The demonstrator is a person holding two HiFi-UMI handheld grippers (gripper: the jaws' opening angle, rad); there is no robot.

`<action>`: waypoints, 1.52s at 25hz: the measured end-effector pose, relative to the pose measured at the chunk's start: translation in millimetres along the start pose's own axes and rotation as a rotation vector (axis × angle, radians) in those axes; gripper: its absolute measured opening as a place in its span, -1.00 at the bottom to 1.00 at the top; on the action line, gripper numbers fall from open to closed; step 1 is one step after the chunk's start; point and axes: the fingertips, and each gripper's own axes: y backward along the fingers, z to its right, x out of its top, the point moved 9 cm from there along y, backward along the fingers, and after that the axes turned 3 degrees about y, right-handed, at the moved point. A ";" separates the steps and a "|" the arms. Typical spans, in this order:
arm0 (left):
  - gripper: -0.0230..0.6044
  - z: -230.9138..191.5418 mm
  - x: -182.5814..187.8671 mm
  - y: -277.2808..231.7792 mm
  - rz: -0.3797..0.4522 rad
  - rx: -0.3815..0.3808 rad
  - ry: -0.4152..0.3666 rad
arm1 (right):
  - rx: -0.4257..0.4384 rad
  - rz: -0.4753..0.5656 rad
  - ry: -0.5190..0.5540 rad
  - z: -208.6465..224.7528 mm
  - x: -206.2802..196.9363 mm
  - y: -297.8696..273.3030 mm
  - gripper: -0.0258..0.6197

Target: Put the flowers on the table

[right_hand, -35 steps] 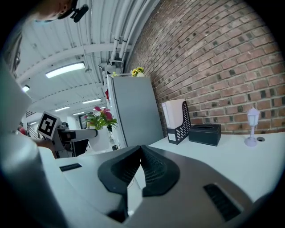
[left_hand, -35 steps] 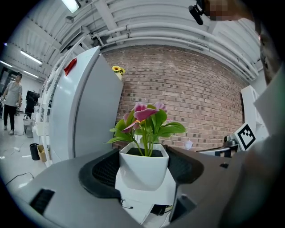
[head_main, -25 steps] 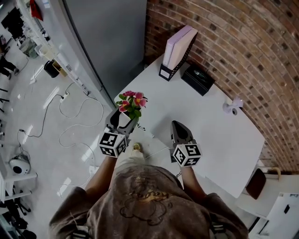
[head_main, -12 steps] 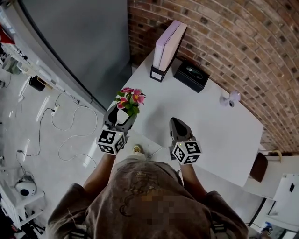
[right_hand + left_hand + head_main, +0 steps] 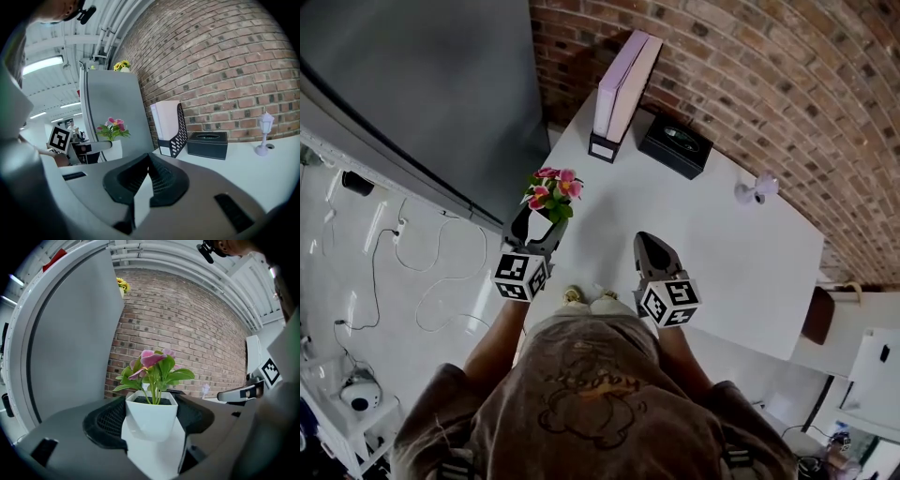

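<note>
White pot (image 5: pixel 151 414): gripped on its two sides by the jaws of the left gripper (image 5: pixel 532 228). It is kept upright, presumably so that no soil is spilled and the stems are not bent.
Flowers (image 5: pixel 551 187): pink blooms over green leaves, planted in the pot. In the head view they are seen at the near left edge of the table (image 5: pixel 722 253). The pot is carried in the air, and no contact with the tabletop can be made out.
Grip height: the pot is taken by its body, below the rim, so the leaves and blooms are left free and uncrushed.
Right gripper (image 5: pixel 648 251): its jaws are brought together with nothing held between them. It is held over the table's near edge, apart from the left one, and is judged to be kept idle and out of the way.
Tabletop: white, with a wide bare stretch left in the middle, which is judged the likely spot for the pot.
Back row: a file holder (image 5: pixel 619 89), a black box (image 5: pixel 675 145) and a small lamp (image 5: pixel 757 187) are ranged along the brick wall (image 5: pixel 787 75), so the front is left free.
Step in hand: the pot is judged to be in transit toward the table and has not yet been set down.
Care called for: the base should be lowered flat and well in from the edge before the jaws are parted.
</note>
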 end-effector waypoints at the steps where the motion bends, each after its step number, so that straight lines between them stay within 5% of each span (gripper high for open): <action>1: 0.18 -1.7 -0.6 -3.7 -0.002 0.009 -0.008 | 0.000 -0.004 -0.001 1.7 1.0 -1.2 -0.91; 38: 0.18 -32.0 -86.7 -120.7 -0.171 0.081 -0.048 | -0.062 -0.066 0.005 46.2 4.8 4.2 -0.91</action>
